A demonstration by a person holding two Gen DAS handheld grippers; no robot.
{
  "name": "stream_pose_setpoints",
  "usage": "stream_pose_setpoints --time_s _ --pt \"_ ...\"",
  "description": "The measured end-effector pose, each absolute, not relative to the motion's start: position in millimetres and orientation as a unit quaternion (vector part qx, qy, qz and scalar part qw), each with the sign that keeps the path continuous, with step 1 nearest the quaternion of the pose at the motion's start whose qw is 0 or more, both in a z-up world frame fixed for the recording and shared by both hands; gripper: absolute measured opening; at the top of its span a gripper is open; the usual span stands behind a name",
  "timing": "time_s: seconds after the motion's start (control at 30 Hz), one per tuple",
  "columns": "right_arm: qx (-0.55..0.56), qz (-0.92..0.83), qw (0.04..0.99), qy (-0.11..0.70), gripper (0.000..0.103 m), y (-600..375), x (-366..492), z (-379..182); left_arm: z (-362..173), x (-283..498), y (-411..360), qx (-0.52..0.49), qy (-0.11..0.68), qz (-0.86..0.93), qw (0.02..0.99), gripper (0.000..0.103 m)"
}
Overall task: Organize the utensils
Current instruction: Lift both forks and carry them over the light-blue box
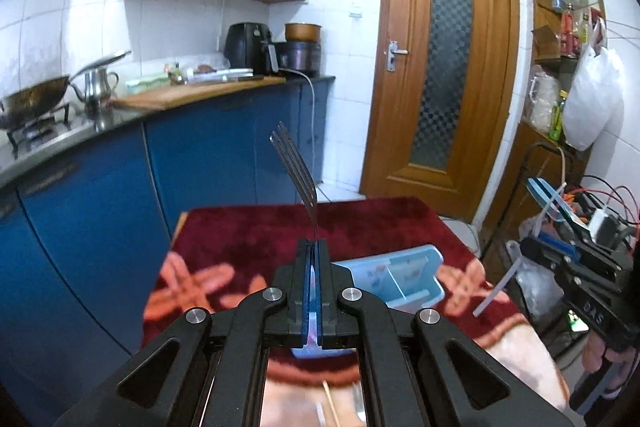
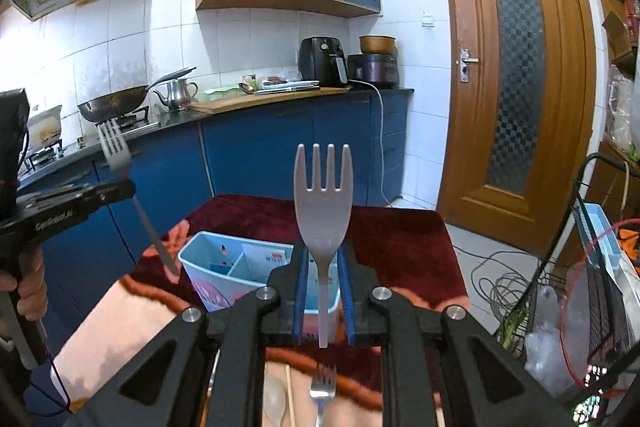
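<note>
My left gripper [image 1: 312, 247] is shut on a metal fork [image 1: 294, 159], which it holds tines up above the table. In the right wrist view the left gripper [image 2: 128, 190] and its metal fork [image 2: 114, 151] show at the left, with a hand on the grip. My right gripper [image 2: 323, 251] is shut on a white plastic fork [image 2: 324, 195], tines up. Its handle [image 1: 496, 291] hangs at the right of the left wrist view. A light blue divided utensil box [image 2: 224, 263] stands on the table beyond both grippers, also seen as the box [image 1: 404, 279].
A red patterned blanket [image 1: 248, 227] covers the table. A second metal fork [image 2: 322, 391], a spoon [image 2: 274, 403] and a chopstick [image 2: 290, 395] lie near its front edge. The blue kitchen counter [image 2: 280, 147] runs behind and to the left. A wire rack [image 2: 592, 287] and cables are on the right.
</note>
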State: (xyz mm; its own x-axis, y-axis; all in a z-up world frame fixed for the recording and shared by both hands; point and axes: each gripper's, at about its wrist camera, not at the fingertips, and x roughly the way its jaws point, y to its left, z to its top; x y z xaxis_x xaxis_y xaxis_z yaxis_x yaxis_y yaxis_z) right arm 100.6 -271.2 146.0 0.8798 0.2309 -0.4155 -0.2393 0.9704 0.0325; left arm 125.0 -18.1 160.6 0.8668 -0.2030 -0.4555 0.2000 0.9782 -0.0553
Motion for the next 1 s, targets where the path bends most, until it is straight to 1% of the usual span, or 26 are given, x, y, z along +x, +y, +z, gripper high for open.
stream_pose_setpoints --time_s 0.2,0.57,0.87,1.0 --pt "-0.006 0.132 0.965 0.226 0.017 -265 130 142 156 156 -22 0.012 0.252 -0.095 0.963 0.001" --pt "-0.012 0.139 0.95 0.279 0.017 -256 185 114 109 206 -20 0.005 0.304 -0.109 0.946 0.001" --pt "0.01 0.13 0.957 0.259 0.016 -261 205 121 86 224 -21 0.004 0.317 -0.138 0.938 0.001" --pt "0.012 0.118 0.958 0.261 0.016 -260 211 114 81 229 -24 0.009 0.318 -0.158 0.935 0.001"
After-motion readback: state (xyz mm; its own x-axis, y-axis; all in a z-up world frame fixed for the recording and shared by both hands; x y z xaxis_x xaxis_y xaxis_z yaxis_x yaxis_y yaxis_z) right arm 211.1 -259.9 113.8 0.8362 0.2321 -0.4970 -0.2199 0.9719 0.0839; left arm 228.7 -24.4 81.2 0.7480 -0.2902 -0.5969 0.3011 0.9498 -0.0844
